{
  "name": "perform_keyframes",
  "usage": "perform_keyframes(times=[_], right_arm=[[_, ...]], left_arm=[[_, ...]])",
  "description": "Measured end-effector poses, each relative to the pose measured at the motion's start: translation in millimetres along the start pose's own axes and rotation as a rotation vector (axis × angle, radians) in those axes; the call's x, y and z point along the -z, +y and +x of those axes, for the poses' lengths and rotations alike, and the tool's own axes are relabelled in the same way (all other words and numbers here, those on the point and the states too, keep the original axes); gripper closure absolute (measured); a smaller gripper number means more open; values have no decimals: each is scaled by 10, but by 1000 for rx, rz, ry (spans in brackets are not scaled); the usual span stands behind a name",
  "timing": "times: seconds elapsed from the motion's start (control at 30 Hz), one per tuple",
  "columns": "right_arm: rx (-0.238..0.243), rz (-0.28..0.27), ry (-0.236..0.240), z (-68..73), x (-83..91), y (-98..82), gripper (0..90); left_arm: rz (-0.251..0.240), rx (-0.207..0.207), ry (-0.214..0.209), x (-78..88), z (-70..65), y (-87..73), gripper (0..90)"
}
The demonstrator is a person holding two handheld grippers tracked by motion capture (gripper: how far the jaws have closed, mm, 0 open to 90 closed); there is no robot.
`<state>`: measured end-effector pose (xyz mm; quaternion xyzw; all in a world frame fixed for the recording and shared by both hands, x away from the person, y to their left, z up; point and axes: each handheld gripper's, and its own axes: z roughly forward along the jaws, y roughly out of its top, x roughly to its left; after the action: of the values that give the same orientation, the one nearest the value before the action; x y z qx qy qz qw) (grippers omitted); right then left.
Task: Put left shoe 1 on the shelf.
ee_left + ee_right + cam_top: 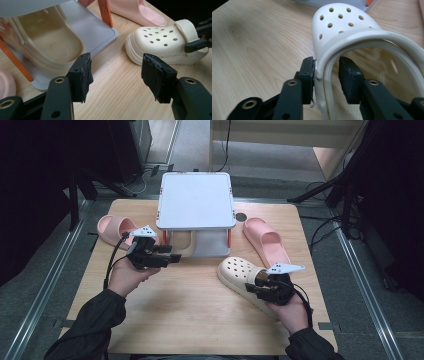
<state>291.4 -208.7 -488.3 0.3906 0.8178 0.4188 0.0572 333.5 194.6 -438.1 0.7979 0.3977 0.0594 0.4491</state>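
My right claw (326,75) straddles the side wall and heel strap of the cream clog (352,37): one pad touches the outside and the other sits inside the shoe with a sliver of gap, so the jaws are about half closed around the wall and not yet clamped. My left claw (116,75) hangs wide open with nothing between the pads, over bare table (190,305) just in front of the small grey shelf (196,200). The clog lies on the table's right half, toe pointing up-left toward the shelf and heel at my right hand (292,312). Its twin (50,47) already sits on the shelf's lower tier. A pink slide (267,240) lies just beyond the clog, and another pink slide (116,228) lies left of the shelf. Risks, as I judge them: the bite is thin and off to one side, so on a lift the soft wall could fold and the clog swing or slip out. The loose strap could pivot and shed the grip. A swinging toe might knock the nearby slide or the shelf's orange post (105,12). The clog is a glossy cream foam shoe with a thick sole and round holes across the toe.
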Motion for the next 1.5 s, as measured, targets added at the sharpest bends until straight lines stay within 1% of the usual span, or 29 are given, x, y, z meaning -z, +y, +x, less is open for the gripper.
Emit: perform_keyframes(times=[0.07,0.1,0.13,0.23,0.27,0.37,0.43,0.47,0.5,0.53,0.57,0.63,0.67,0.7,0.73,0.77,0.8,0.83,0.87,0.97,1.07,1.17,1.27,1.3,1.33,1.37,1.4,1.47,1.5], right_arm=[[4,5,10,-10,-44,18,693],[6,17,22,-11,-83,36,742],[7,22,33,-2,-97,44,763],[2,29,24,19,-104,55,773],[-11,34,20,14,-91,61,777],[-5,40,7,22,-81,71,778],[-18,32,13,27,-63,100,779],[-34,32,22,34,-57,116,779],[-34,32,22,34,-57,116,779],[-56,34,38,65,-65,149,778],[-56,34,38,65,-65,149,778],[-33,37,51,118,-102,177,779],[-13,43,60,177,-145,208,778],[-13,43,60,177,-145,208,778],[5,42,77,227,-179,241,778],[11,39,87,250,-197,257,778],[11,39,87,250,-197,257,778],[19,41,100,297,-238,291,778],[19,41,100,297,-238,291,778],[42,46,113,358,-302,332,777],[56,57,133,429,-386,380,777],[65,61,139,459,-431,401,777],[79,74,151,519,-527,436,776],[79,74,151,519,-527,436,776],[82,80,159,549,-577,448,775],[82,80,159,549,-577,448,775],[93,85,166,575,-632,456,775],[94,87,164,594,-655,457,775],[105,91,163,607,-676,458,775]], left_arm=[[4,0,-1,-10,-2,-2,409],[4,-1,-2,-15,-2,-3,406],[4,-2,-1,-17,-4,-4,405],[9,-6,1,-19,-2,-5,402],[11,-4,2,-15,-1,-5,401],[3,-1,1,-7,2,-14,400],[5,2,2,-3,5,-26,399],[4,6,3,-1,5,-33,398],[2,7,4,6,7,-41,398],[2,9,4,14,8,-50,396],[0,9,7,22,10,-59,396],[2,12,11,38,12,-78,394],[-2,16,18,59,11,-99,393],[-2,16,18,59,11,-99,392],[-4,18,24,83,12,-120,392],[-4,18,24,83,12,-120,392],[-4,24,25,92,10,-132,392],[-5,23,32,102,13,-144,392],[-7,27,32,110,12,-157,392],[-5,33,41,141,10,-192,391],[-4,37,47,167,13,-225,390],[-5,45,52,187,13,-255,389],[-2,48,59,205,6,-285,387],[-2,48,59,205,6,-285,387],[-1,50,59,209,1,-298,387],[-1,50,59,209,1,-298,388],[1,51,62,207,-4,-309,388],[0,50,63,204,-8,-313,388],[2,49,62,202,-11,-316,388]])
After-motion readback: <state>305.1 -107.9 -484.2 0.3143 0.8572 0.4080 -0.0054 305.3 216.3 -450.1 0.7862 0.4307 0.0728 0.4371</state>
